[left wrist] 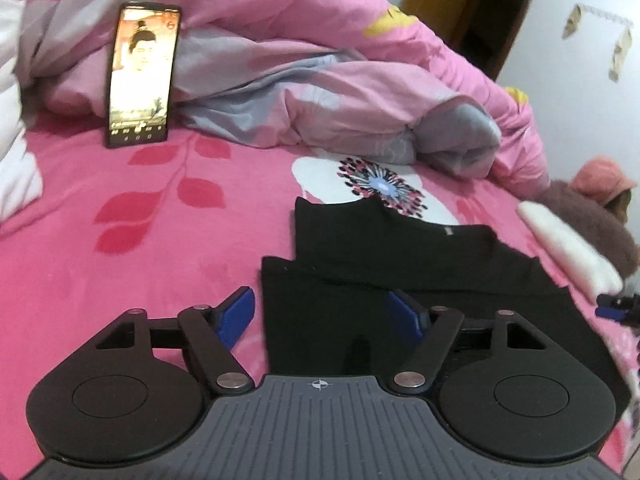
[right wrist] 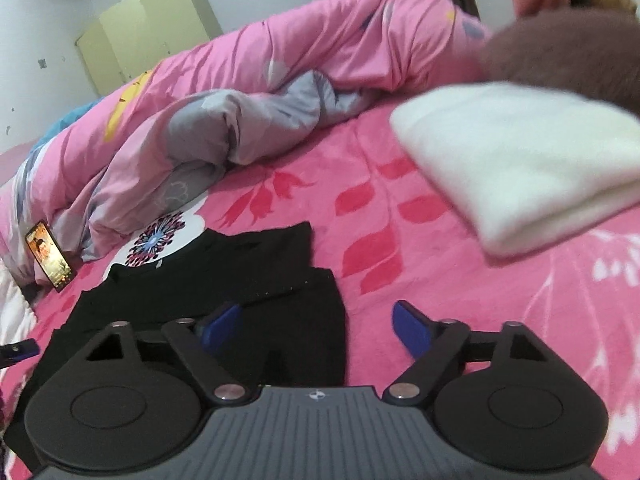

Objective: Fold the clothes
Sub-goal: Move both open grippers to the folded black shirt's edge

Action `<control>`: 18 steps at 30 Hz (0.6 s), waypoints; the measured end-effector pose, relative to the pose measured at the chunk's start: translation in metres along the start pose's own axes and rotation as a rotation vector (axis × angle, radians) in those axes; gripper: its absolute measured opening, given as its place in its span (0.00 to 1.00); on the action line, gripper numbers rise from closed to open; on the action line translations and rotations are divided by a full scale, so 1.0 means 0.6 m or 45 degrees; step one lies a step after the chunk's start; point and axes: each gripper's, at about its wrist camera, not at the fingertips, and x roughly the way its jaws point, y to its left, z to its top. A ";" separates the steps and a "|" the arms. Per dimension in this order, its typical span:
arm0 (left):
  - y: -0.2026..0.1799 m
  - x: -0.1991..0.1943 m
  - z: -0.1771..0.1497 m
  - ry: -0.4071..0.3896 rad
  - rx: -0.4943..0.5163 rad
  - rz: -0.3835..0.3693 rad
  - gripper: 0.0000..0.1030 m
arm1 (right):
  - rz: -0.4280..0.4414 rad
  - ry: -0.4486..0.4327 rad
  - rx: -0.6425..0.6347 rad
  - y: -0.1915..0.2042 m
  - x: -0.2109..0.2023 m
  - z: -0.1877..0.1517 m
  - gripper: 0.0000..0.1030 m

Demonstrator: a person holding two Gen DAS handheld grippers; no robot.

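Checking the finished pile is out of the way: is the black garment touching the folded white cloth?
Apart. The right wrist view shows the black garment and the white cloth separated by a bare strip of pink bedsheet.

Black garment (left wrist: 400,248) on a pink bedsheet (left wrist: 140,240) printed with red leaves and a white flower; pink-and-grey duvet (left wrist: 300,72); white folded cloth (right wrist: 532,168); blue gripper pads (left wrist: 240,312).
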 end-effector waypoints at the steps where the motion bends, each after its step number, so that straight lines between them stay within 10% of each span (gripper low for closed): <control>1: 0.004 0.005 0.001 0.002 -0.001 0.003 0.64 | 0.012 0.012 0.009 -0.004 0.007 -0.001 0.75; 18: 0.080 0.061 0.003 0.026 -0.275 -0.207 0.45 | 0.189 0.060 0.200 -0.061 0.044 0.005 0.70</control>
